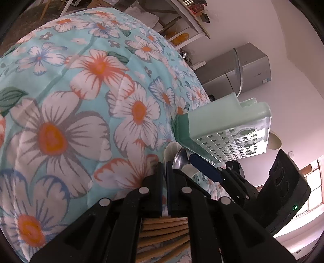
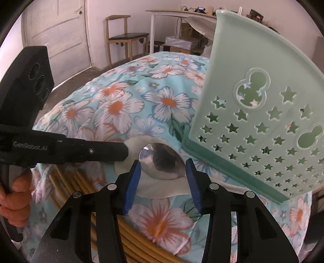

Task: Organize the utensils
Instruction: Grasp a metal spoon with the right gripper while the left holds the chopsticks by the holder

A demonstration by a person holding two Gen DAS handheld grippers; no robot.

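A metal spoon [image 2: 162,161] lies bowl-up on a white flat piece [image 2: 160,192] with a wavy edge, on the floral cloth [image 2: 121,105]. My right gripper [image 2: 162,172] has its blue pads [image 2: 133,178] against both sides of the spoon's bowl, gripping it. My left gripper [image 1: 165,165] is shut, its tips at the white piece [image 1: 169,150], and from the right wrist view its finger [image 2: 113,151] reaches that piece's left edge. The spoon [image 1: 180,159] also shows beside the right gripper's blue finger [image 1: 204,168]. A mint-green holder [image 2: 253,101] with star holes stands just right of the spoon.
Tan curved rods [image 2: 129,240] run under the cloth's near edge. A hand [image 2: 14,192] holds the left gripper's handle. A wooden chair [image 2: 121,38], white table [image 2: 182,14] and door [image 2: 56,30] stand beyond the cloth. A grey fridge [image 1: 243,70] is behind the holder [image 1: 222,121].
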